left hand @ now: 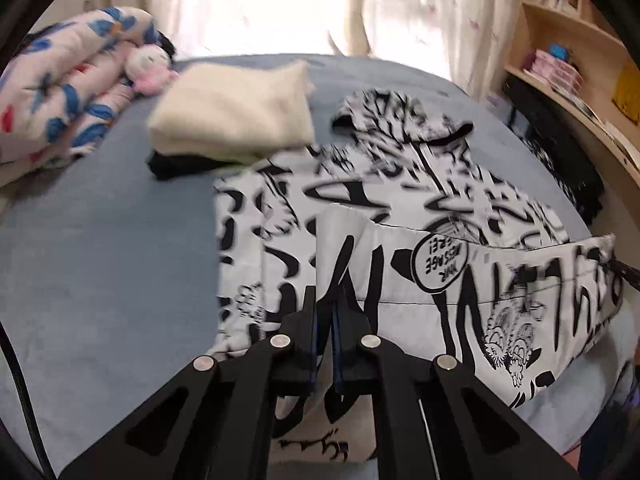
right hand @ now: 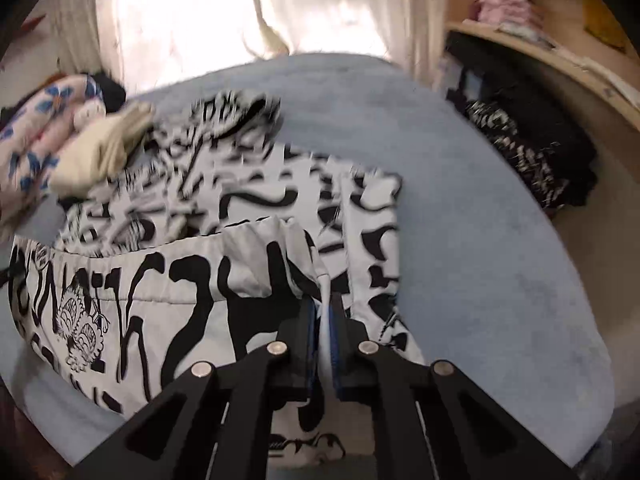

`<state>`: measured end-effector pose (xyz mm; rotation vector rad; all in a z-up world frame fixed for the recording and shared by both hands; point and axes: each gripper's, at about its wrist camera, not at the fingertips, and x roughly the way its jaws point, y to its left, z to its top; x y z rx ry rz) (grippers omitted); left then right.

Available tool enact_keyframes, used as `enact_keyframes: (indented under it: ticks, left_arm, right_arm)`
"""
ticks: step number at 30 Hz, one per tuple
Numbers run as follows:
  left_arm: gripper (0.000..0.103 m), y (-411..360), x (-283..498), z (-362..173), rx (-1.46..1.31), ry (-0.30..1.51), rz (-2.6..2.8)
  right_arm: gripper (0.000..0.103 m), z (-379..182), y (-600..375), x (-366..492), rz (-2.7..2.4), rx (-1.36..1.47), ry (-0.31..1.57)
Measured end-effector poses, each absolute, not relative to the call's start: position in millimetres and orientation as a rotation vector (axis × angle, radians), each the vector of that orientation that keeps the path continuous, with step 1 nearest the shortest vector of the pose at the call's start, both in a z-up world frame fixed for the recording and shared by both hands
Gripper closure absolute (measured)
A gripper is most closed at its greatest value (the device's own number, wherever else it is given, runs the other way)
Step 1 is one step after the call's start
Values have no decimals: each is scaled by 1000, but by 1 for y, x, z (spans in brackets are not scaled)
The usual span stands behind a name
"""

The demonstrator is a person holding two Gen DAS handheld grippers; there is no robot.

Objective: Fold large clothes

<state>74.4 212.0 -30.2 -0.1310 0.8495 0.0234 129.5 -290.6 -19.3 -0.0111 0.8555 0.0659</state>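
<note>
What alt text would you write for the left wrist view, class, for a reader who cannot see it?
Black tongs pinch the lifted edge of a black-and-white comic-print garment spread on a blue bed. Behind lie a folded cream garment, a floral quilt and bright curtains.

Both wrist cameras close above the bed (left hand: 100,248), angled down towards the curtains (right hand: 192,12), sharing the printed garment (left hand: 440,208)

**Lettering on the printed garment**

In the left wrist view, a round black-outlined speech bubble (left hand: 443,262) printed on the black-and-white garment (left hand: 400,208) holds upside-down lettering that seems to read "YOUR MESSAGE HERE!". The big black brush-like marks around it and the shelf items cannot be read.
</note>
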Motion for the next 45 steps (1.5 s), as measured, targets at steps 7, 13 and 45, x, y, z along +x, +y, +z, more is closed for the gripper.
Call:
enact_keyframes:
  ticks: [7, 13, 45]
  left_arm:
    - [99, 220, 76, 30, -152, 709, 103]
    - [99, 217, 133, 65, -118, 638, 148]
    - [87, 235, 330, -139, -231, 842, 222]
  right_arm:
    - [97, 47, -281, 130, 23, 19, 663]
    - [97, 73, -274, 190, -33, 4, 598]
    - [67, -138, -264, 392, -161, 124, 970]
